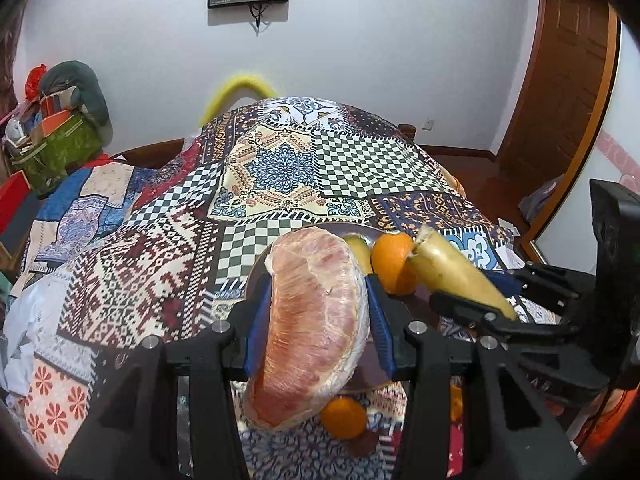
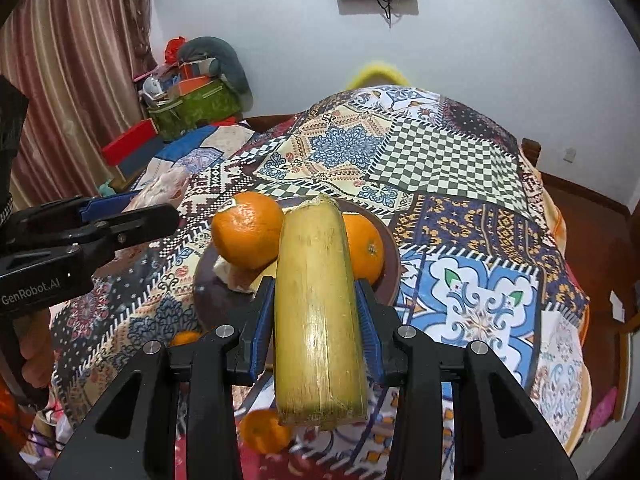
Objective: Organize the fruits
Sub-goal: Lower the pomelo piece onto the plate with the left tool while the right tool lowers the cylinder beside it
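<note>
My left gripper (image 1: pixel 318 284) is shut on a plastic-wrapped pink pomelo wedge (image 1: pixel 312 332), held above the near edge of a dark round plate (image 1: pixel 254 276). My right gripper (image 2: pixel 314 286) is shut on a yellow-green sugarcane piece (image 2: pixel 318 320), also held over the plate (image 2: pixel 210 294). Two oranges (image 2: pixel 246 230) (image 2: pixel 366 248) and some pale fruit pieces (image 2: pixel 236 276) lie on the plate. The left wrist view shows the right gripper (image 1: pixel 472 292) with the cane (image 1: pixel 456 272) beside an orange (image 1: pixel 394 262). At the left of the right wrist view is the left gripper (image 2: pixel 124 208).
A patchwork cloth (image 1: pixel 276 168) covers the table. Small oranges (image 2: pixel 266 430) (image 2: pixel 186 338) lie on the cloth near the plate's front. Past the table's far left stands a green bag of clutter (image 2: pixel 192 108). A wooden door (image 1: pixel 560 80) is at the right.
</note>
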